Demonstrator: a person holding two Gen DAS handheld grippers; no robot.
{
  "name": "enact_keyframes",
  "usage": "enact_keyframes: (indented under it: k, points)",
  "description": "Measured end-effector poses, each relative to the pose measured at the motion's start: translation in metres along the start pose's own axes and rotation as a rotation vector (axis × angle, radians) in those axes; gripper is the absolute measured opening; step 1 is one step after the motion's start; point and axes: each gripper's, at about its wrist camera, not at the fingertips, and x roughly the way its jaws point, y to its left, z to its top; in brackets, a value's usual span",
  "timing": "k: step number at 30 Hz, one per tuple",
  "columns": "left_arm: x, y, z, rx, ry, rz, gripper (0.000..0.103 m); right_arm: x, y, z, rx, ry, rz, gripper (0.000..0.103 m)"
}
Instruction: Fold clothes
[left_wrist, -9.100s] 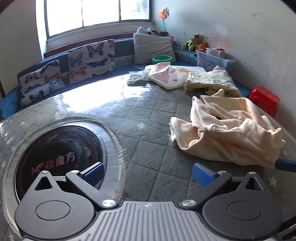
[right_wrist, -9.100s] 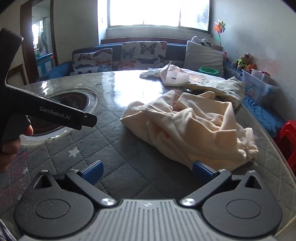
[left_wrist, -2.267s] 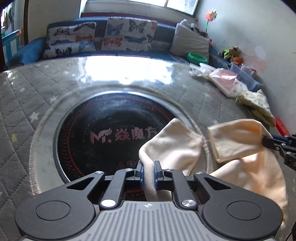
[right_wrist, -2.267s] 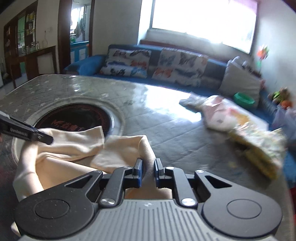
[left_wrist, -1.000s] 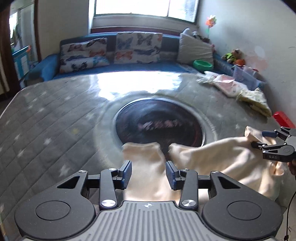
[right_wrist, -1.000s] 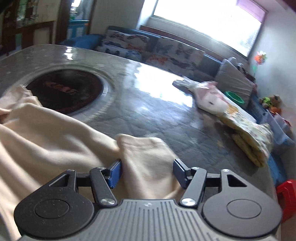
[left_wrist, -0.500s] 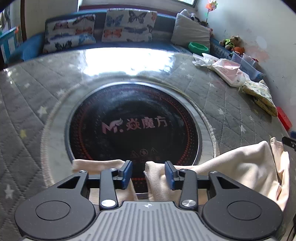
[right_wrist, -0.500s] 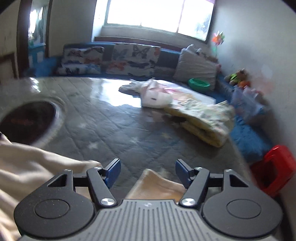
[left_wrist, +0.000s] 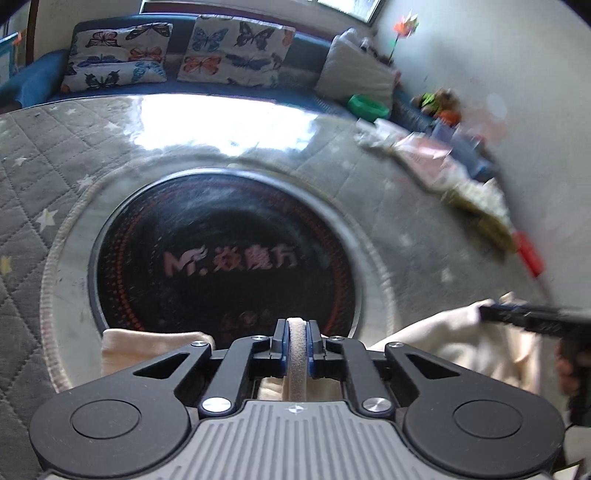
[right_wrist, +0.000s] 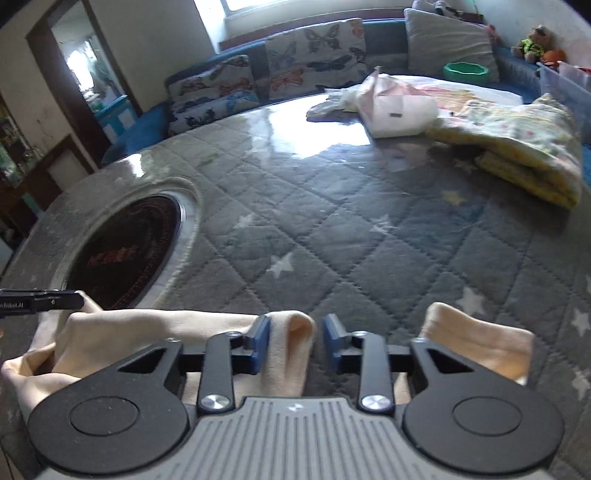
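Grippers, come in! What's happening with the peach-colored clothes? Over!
Left gripper shut on peach garment. Right gripper open around a fold. Nothing blocking; floral blanket far off.

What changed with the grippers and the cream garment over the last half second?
The left gripper closed and now pinches a fold of the cream garment. The right gripper narrowed around another fold but is still open. The folded clothes at the far edge stayed put.

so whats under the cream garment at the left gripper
The cream garment lies partly over the black round cooktop and its pale ring, on the grey quilted table cover. The left gripper pinches a fold; what lies beneath there is hidden.
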Motion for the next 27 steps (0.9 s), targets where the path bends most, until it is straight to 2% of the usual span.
enact_keyframes:
  k: [2, 7, 9, 12, 15, 19, 20, 22, 25, 27]
  points:
    - [-0.010, 0.001, 0.001, -0.008, -0.028, -0.049, 0.009, -0.005, 0.001, -0.001, -0.004, -0.017, 0.017, 0.010]
    - [-0.044, -0.003, -0.011, 0.037, -0.093, -0.183, 0.009, -0.042, 0.008, -0.013, -0.072, -0.103, 0.112, 0.008]
    - [-0.057, -0.004, -0.021, 0.065, -0.100, -0.228, 0.009, -0.057, 0.014, -0.022, -0.115, -0.110, 0.137, 0.007]
    - [-0.073, -0.006, -0.041, 0.148, -0.095, -0.246, 0.009, -0.074, 0.027, -0.039, -0.232, -0.105, 0.168, 0.007]
    - [-0.076, -0.004, -0.058, 0.195, -0.059, -0.240, 0.009, -0.083, 0.042, -0.062, -0.356, -0.039, 0.156, 0.007]
    - [-0.072, -0.005, -0.071, 0.202, -0.036, -0.250, 0.009, -0.077, 0.038, -0.054, -0.294, -0.076, 0.087, 0.016]
    - [-0.071, -0.006, -0.074, 0.203, -0.033, -0.254, 0.009, -0.074, 0.035, -0.047, -0.261, -0.091, 0.081, 0.026]
    - [-0.069, -0.009, -0.080, 0.211, -0.025, -0.264, 0.009, -0.064, 0.028, -0.033, -0.198, -0.113, 0.069, 0.036]
    - [-0.065, -0.015, -0.087, 0.248, -0.010, -0.252, 0.009, -0.039, 0.020, -0.012, -0.130, -0.108, 0.058, 0.039]
    - [-0.062, -0.015, -0.090, 0.249, 0.003, -0.250, 0.009, -0.020, 0.016, -0.003, -0.083, -0.075, 0.037, 0.045]
